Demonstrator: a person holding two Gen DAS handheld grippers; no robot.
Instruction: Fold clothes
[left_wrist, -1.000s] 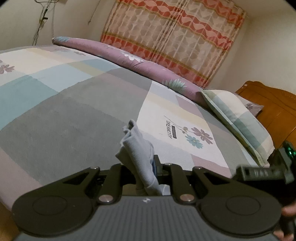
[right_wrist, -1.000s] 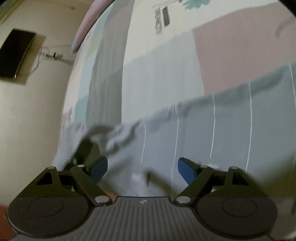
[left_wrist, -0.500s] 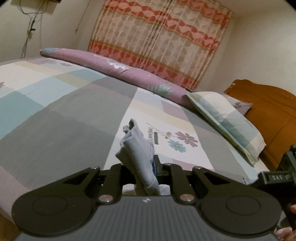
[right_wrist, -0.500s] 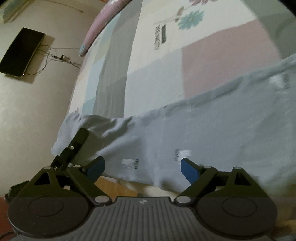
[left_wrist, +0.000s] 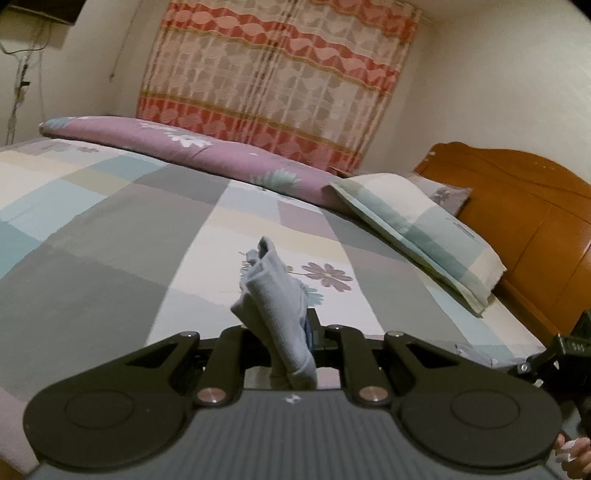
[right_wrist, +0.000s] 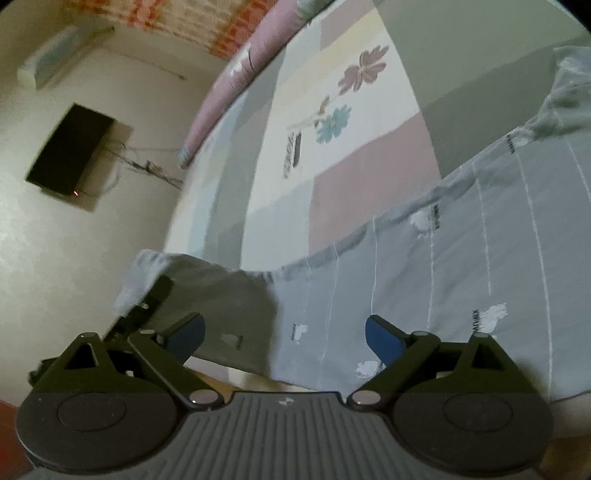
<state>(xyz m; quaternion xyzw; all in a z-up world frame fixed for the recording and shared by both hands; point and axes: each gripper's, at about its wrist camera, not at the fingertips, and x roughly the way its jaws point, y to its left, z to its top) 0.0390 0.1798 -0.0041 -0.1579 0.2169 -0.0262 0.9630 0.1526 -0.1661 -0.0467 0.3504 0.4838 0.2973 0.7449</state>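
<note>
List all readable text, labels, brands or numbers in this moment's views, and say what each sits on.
Dark lettering on the bedsheet beside the printed flowers: blurred, not readable.
Small dark print beside the white patches on the grey garment: too small and blurred to read.
Pale characters on the black device at the right edge of the left wrist view: too blurred to read.
Small mark on each claw body: a logo, not letters.
No text can be quoted with confidence.
</note>
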